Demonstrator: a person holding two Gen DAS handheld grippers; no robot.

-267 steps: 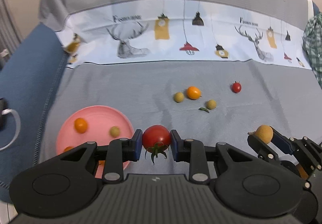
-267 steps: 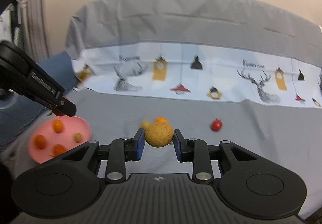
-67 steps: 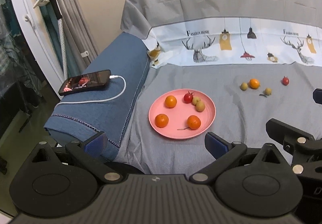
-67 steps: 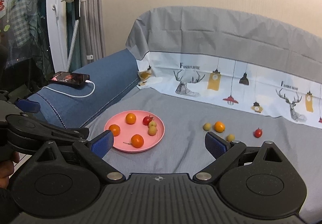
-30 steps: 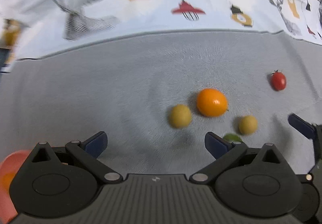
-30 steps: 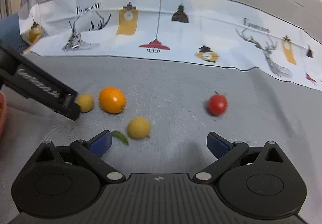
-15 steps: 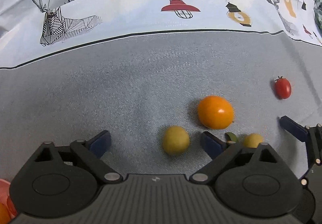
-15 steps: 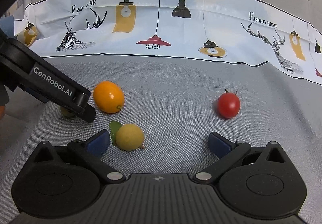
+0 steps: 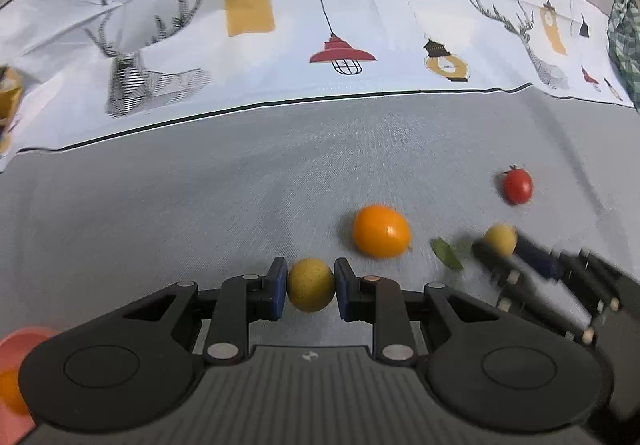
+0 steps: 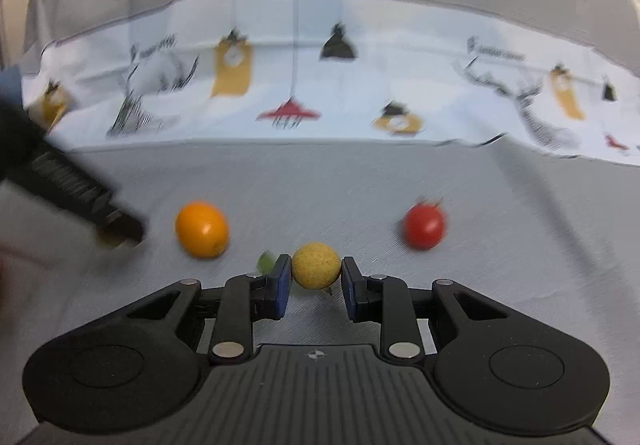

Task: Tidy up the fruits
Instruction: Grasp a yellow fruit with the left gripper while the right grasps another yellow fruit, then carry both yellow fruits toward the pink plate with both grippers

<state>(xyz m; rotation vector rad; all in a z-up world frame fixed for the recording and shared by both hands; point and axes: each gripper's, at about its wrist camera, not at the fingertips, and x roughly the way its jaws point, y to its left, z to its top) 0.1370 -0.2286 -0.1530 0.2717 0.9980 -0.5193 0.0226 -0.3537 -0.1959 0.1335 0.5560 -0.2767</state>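
1. My left gripper is clamped on a small round yellow-green fruit; both blue pads press its sides in the left wrist view.

2. My right gripper is clamped on a second small round yellow fruit with a speckled skin, which sits squarely between the blue pads in the right wrist view.

3. The relation that matters next, I judge, is where the pink round plate lies. From the left gripper it shows only as a sliver at about eight o'clock, at the frame's lower left edge, with an orange fruit on it. The right wrist view shows no plate at all.

4. So the left hand is the nearer one to the plate, and I would swing it left first; the right has to cross farther.

5. Still loose on the grey woven sofa cover: an oval orange kumquat-like fruit at one o'clock of the left gripper, a small green leaf at three o'clock, and a red cherry tomato with a green stem farther off at two o'clock.

6. The round fruits have no long axis, so grip angle matters little.
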